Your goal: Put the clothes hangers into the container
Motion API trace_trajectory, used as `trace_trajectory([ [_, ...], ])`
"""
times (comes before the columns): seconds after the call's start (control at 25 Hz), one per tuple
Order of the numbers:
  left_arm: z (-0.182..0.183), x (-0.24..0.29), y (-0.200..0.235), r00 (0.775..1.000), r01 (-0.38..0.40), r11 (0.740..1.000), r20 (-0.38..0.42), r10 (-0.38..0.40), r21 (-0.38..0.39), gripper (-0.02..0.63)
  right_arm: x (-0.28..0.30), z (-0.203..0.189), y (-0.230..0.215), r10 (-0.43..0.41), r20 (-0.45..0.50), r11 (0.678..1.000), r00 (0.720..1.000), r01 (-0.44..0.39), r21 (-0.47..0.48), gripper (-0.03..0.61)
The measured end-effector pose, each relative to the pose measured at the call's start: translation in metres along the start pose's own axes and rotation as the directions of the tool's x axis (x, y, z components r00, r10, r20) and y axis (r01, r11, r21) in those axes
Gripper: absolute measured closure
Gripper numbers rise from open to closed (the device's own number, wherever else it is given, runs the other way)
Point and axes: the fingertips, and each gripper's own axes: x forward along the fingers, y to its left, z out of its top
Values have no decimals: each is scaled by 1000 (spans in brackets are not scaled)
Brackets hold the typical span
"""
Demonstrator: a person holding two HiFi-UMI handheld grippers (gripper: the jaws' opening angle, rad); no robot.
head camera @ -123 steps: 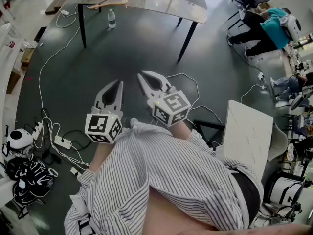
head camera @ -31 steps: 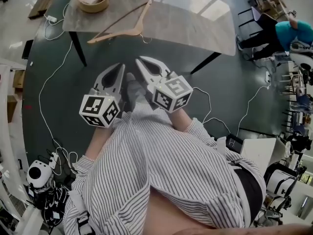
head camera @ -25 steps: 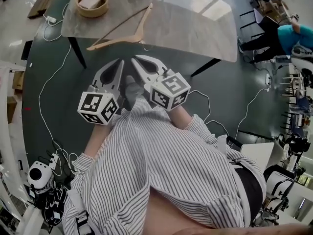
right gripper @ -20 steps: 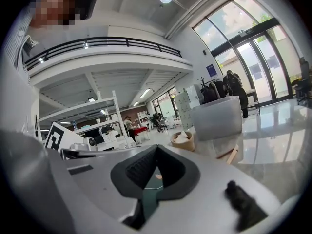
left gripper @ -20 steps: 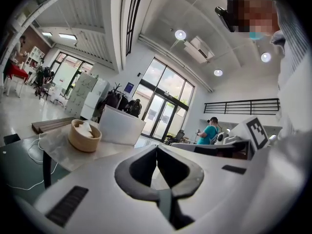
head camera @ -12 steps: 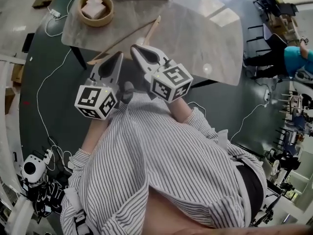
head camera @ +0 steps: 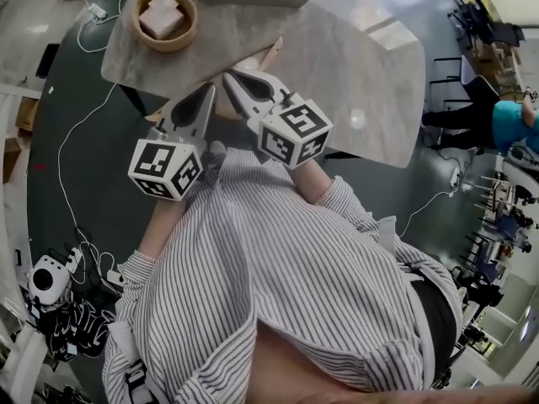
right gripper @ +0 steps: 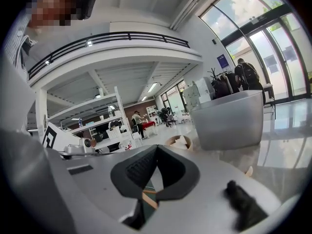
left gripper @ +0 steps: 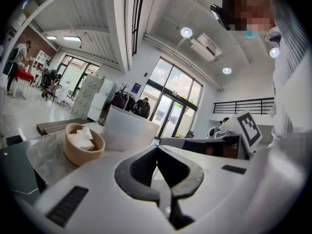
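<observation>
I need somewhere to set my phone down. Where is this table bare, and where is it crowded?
Bare: the table's wide right part, from the hanger and container out to its right edge. Crowded: the left end, where the bowl stands and the hanger lies below the left gripper and right gripper.

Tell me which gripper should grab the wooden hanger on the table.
Right, probably: the right gripper hangs over the hanger, and wood shows beneath its shut jaws in its own view. The left gripper, also shut, shows no hanger in its view.
</observation>
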Motion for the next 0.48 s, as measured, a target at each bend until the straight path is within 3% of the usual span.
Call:
trace_trajectory([
  [0.48, -14, 3, 20, 999, -38, 997, -24, 37, -73, 603, 5, -17, -7, 7, -40, 1000, 999, -6, 7, 563],
])
